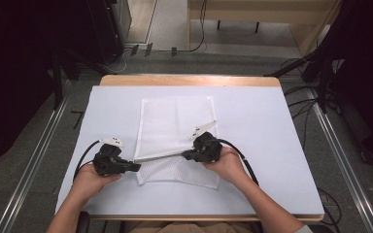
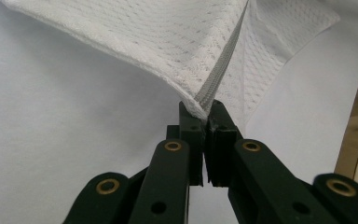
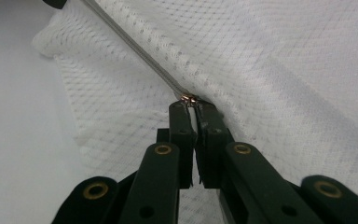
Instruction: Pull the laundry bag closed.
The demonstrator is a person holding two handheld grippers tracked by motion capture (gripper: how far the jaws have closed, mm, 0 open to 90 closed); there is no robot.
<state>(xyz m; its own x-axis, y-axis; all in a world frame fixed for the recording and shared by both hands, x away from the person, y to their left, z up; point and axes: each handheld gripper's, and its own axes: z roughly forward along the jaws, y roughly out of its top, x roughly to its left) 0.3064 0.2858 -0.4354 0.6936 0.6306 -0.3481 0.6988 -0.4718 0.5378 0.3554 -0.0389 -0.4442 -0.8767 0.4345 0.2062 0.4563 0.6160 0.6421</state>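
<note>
A white mesh bag (image 1: 175, 124) lies in the middle of the table, its near part lifted along a grey zipper (image 1: 160, 156). My left gripper (image 1: 137, 166) is shut on the bag's corner at the zipper's end (image 2: 204, 100), where mesh and grey tape enter its jaws. My right gripper (image 1: 186, 155) is shut on the coppery zipper pull (image 3: 188, 98), with the zipper (image 3: 135, 49) running away from it up and left. The zipper is stretched taut between the two grippers. A fold of mesh (image 1: 179, 174) hangs below it onto the table.
The table is covered by a pale blue-white sheet (image 1: 257, 141) with a wooden edge (image 1: 189, 80) at the far side. Black cables (image 1: 85, 155) trail from both grippers. Dark stands and floor cables surround the table.
</note>
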